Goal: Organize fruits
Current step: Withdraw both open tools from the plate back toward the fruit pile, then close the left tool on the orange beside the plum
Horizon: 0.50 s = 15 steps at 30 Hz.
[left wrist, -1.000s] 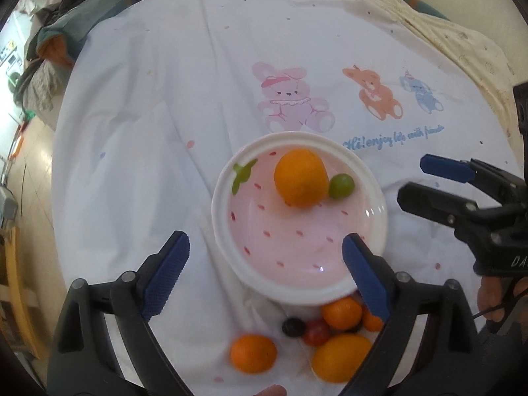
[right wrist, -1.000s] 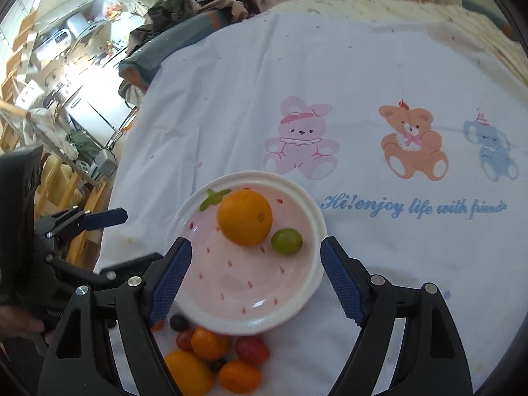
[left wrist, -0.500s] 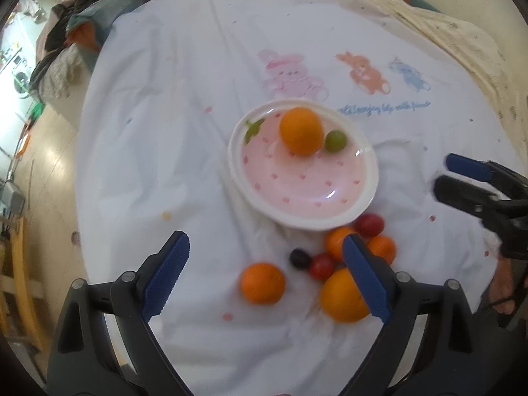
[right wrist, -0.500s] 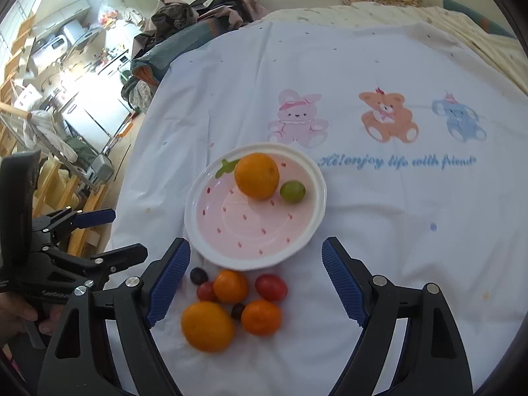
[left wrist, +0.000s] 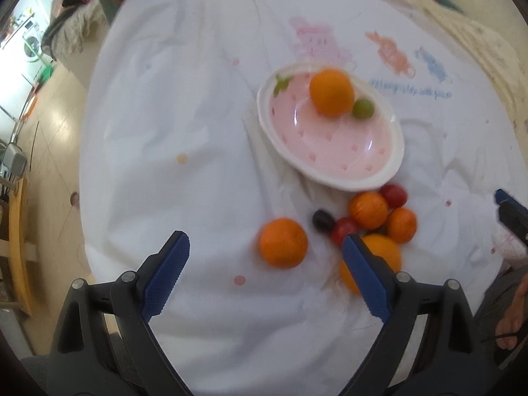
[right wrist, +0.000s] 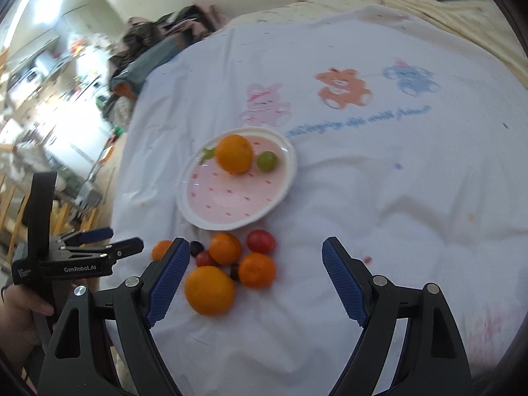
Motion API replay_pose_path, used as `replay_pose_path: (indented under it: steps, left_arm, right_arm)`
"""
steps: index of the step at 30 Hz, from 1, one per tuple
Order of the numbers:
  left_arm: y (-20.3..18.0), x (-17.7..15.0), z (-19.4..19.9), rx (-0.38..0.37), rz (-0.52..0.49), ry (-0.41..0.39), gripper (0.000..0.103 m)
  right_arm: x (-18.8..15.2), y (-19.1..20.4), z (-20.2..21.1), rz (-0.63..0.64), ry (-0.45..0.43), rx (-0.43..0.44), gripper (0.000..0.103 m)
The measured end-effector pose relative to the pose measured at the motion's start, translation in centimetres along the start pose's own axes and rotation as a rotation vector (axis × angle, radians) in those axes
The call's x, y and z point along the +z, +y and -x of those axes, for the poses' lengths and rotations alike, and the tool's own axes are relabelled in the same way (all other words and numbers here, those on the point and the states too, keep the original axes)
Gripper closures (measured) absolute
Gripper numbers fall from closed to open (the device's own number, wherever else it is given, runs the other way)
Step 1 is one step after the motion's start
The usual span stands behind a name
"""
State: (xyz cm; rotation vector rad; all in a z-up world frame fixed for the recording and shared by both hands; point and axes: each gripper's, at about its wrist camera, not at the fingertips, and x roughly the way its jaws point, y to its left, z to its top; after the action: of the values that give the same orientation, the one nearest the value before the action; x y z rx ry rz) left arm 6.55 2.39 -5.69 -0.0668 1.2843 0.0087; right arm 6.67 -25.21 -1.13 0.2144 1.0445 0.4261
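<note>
On the sheet point(right wrist: 379, 198), left gripper point(left wrist: 265, 275) gapes wide and empty over a lone orange point(left wrist: 283, 242); plate point(right wrist: 198, 217) holds an orange and a grape; loose fruit point(right wrist: 231, 264) clusters below it; right gripper point(right wrist: 255, 279) hovers, equally wide, empty. Next up, likely: pick one.

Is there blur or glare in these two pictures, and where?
Left wrist view: motion blur smears the plate, the loose oranges and the printed animals; its own tongs stay sharp; a glare spot lies on the plate. Right wrist view: milder blur on the cloth print; the kitchen background is overexposed.
</note>
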Motion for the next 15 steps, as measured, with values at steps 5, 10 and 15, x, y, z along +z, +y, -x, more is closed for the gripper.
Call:
replay_pose_path:
  steps: [5,10,15]
  left_arm:
    - [-1.2,-0.6,-3.0,0.025,-0.055,0.086,0.020]
    - [-3.0,-0.4,-3.7,0.091,-0.148,0.035,0.023]
    - [-3.5,-0.8,-5.2,0.104,-0.183,0.089,0.040]
  right_arm:
    - [-0.4,-1.3,-0.6,-0.067,0.035,-0.003,0.018]
    - [-0.3,-1.2,-1.1,-0.061,0.039,-0.021,0.018]
    - [-0.2,-1.0,-1.4,-0.035,0.038,-0.056,0.018]
